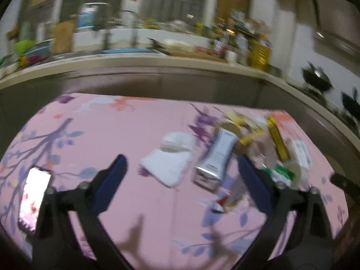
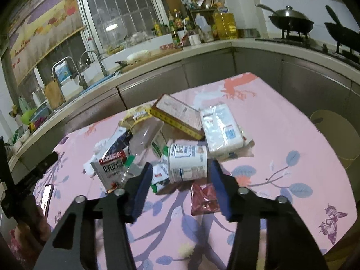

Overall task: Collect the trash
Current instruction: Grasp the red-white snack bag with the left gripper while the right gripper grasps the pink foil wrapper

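Lying at far left on the pink floral tabletop [image 2: 281, 135] is a lit phone [image 2: 46, 196], while the left tool [image 1: 182, 177] is hovering spread wide, gripping nothing, over a white cloth [image 1: 166, 168] and silver carton [image 1: 216, 157]. Further right, the trash pile [image 2: 171, 139] is sitting mid-tabletop, and the right tool [image 2: 180, 180] is hanging spread and empty, flanking a white can [image 2: 187, 163], red wrapper [image 2: 203, 200] just beside.
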